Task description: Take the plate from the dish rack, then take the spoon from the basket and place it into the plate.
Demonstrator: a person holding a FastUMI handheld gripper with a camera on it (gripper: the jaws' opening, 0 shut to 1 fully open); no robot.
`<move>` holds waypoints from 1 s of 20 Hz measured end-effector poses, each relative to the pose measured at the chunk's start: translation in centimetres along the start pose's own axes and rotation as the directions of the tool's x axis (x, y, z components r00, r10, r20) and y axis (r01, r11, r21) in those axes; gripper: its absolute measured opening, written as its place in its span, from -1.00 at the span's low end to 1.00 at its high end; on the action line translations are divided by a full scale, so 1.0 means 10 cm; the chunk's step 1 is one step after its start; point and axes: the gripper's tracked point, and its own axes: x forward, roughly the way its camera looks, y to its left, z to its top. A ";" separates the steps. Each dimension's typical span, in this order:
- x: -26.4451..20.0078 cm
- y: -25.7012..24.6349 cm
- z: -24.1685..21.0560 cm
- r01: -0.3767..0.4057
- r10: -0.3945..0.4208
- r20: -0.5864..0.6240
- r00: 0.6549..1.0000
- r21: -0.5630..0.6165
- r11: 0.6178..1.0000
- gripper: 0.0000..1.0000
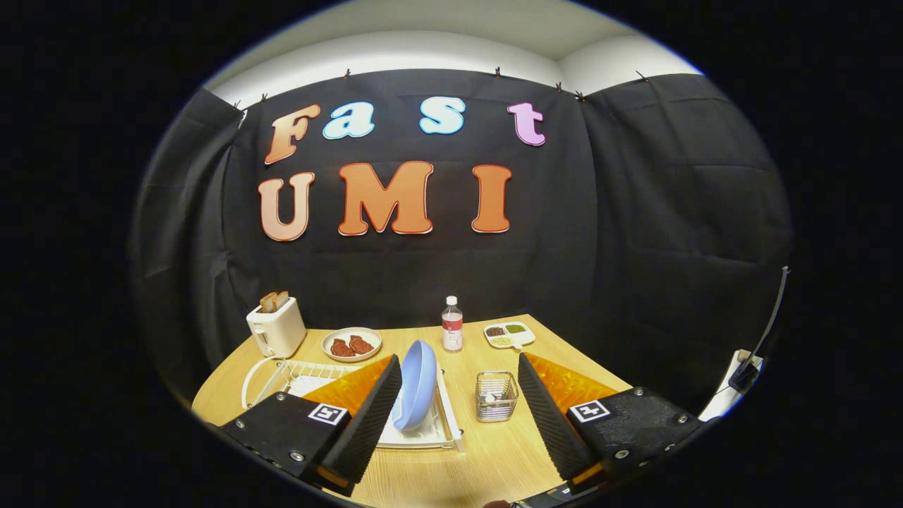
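1. Gripper [460,395] state: fingers spread wide, holding nothing, raised above the near edge of the table [494,466].
2. Plate [416,384] position: it stands on edge in the rack [317,377], just ahead of the left finger and close beside that finger's tip. It lies left of the midline between the fingers, so the left finger is the nearer one.
3. Plate axis: the rim runs near-vertical, leaning slightly, with the edge turned toward the camera. The thin dimension therefore lies across the finger gap, which suits a pinch on the upper rim, in my judgement.
4. Coming move: the gripper probably needs to shift left and forward until the rim sits between both fingers; at present only the left finger is near it.
5. Basket [496,396] position: it stands on the table just right of the rack, between the fingers and ahead of them. The spoon [490,399] shows as a pale end inside; its lie cannot be told.
6. Obstructions: the rack's white side rail runs between plate and basket. The basket is close enough that the right finger may brush it during the approach.
7. Other things, well beyond the fingers: toaster [276,326], dish of red food [351,344], bottle [452,324], snack tray [508,334]. None blocks the approach.
8. Task progress: plate not yet taken.
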 end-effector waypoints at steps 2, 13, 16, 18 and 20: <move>0.01 -0.02 -0.02 0.004 -0.004 -0.003 1.000 -0.008 1.000 0.97; 0.49 0.21 -0.03 -0.033 0.031 -0.060 0.998 -0.032 0.999 0.97; 0.73 0.30 -0.04 -0.054 0.051 -0.084 0.995 -0.039 0.998 0.97; 0.89 0.38 -0.11 -0.073 0.067 -0.112 0.991 -0.043 0.996 0.97; 1.06 0.49 -0.24 -0.102 0.095 -0.156 0.983 -0.036 0.994 0.97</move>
